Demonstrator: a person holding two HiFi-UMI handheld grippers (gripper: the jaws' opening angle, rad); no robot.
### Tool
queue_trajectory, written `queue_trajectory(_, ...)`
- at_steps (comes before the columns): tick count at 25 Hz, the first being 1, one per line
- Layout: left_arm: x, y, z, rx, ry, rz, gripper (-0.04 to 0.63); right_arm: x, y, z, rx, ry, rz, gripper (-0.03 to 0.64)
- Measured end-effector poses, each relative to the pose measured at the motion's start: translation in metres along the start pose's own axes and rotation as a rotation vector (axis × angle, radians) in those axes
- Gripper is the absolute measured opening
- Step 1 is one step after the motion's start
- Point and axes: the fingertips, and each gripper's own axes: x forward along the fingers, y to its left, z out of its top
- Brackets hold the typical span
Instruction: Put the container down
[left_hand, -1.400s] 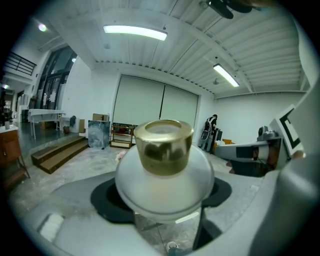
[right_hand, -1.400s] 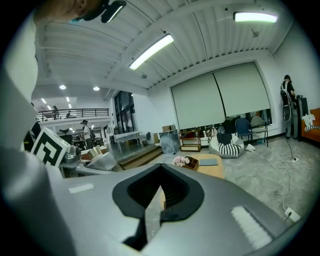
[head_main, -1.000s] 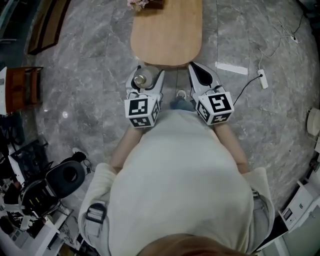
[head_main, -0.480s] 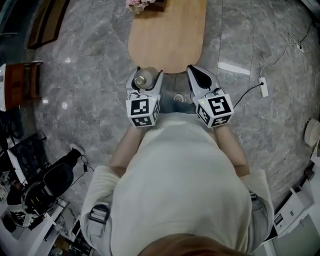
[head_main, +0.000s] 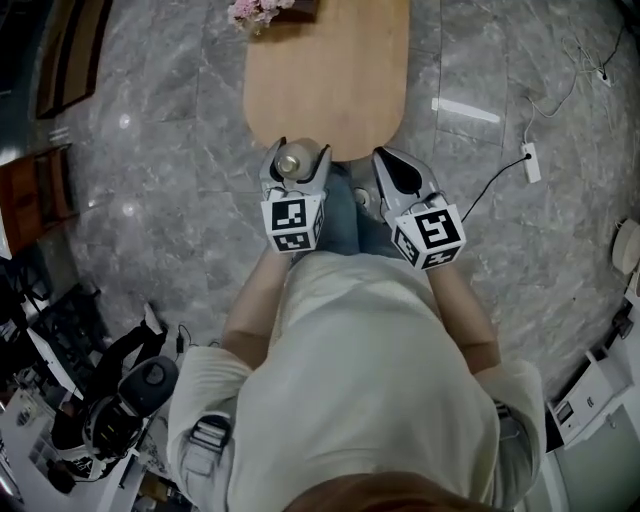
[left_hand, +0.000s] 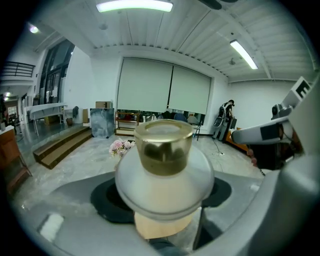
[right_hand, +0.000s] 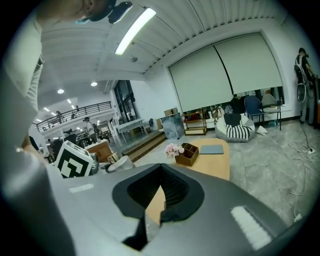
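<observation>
A pale round container (head_main: 291, 165) with a gold lid (left_hand: 163, 144) sits upright between the jaws of my left gripper (head_main: 292, 160), which is shut on its wide body (left_hand: 165, 185). It hangs right at the near end of the oval wooden table (head_main: 325, 70), above floor level. My right gripper (head_main: 391, 166) is alongside to the right, jaws together with nothing in them (right_hand: 160, 192). From the right gripper view the container (right_hand: 120, 164) and the left gripper's marker cube (right_hand: 75, 160) show at left.
On the table's far end are pink flowers (head_main: 247, 12), a wooden box (right_hand: 190, 152) and a blue pad (right_hand: 212, 149). A power strip with cable (head_main: 530, 160) lies on the marble floor to the right. Equipment (head_main: 120, 400) crowds the lower left.
The person has stepped toward the table. Both grippers have come forward, and the held container has reached the table's near edge.
</observation>
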Motion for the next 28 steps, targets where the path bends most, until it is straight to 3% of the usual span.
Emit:
queue_trajectory(6, 0.072, 0.023, -0.024, 0.053, 0.057, -0.030, 0.342, 0.052, -0.033, -0.011, -0.025, 0.032, -0.048, -0.002)
queue_trajectory(15, 0.187, 0.047, -0.083, 0.129, 0.148, -0.079, 0.342, 0.130, -0.090, -0.059, 0.052, 0.114, -0.104, -0.002)
queue_trajectory(28, 0.316, 0.065, -0.174, 0.202, 0.290, -0.084, 0.342, 0.192, -0.149, -0.121, 0.116, 0.215, -0.131, -0.002)
